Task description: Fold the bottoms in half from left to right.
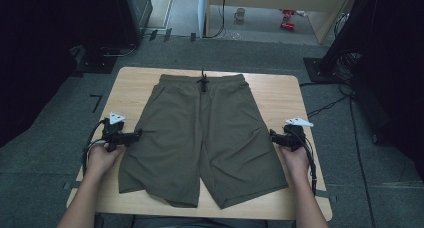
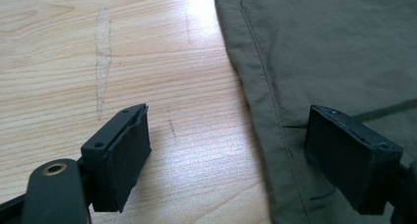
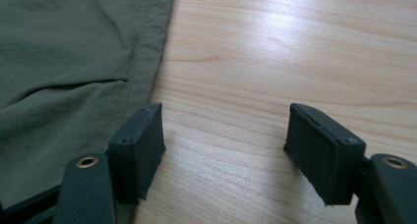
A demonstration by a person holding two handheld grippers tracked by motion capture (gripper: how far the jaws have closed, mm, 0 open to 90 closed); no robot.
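Grey carpet surrounds the wooden table (image 1: pixel 280 95), where we see olive shorts (image 1: pixel 205 138) lying flat at the centre, waistband toward twelve o'clock. Our left gripper (image 1: pixel 134 136) waits at nine o'clock beside the outer seam, with jaws released and nothing between them. Our right gripper (image 1: pixel 273 136) waits at three o'clock, also released. We judge that the folding is only starting; next, each gripper must pinch its side edge.

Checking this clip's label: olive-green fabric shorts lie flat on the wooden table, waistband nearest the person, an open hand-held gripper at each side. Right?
Not quite: the olive-green fabric shorts lie with the waistband at the far edge and the leg hems nearest the person, as the high view shows. The rest holds.
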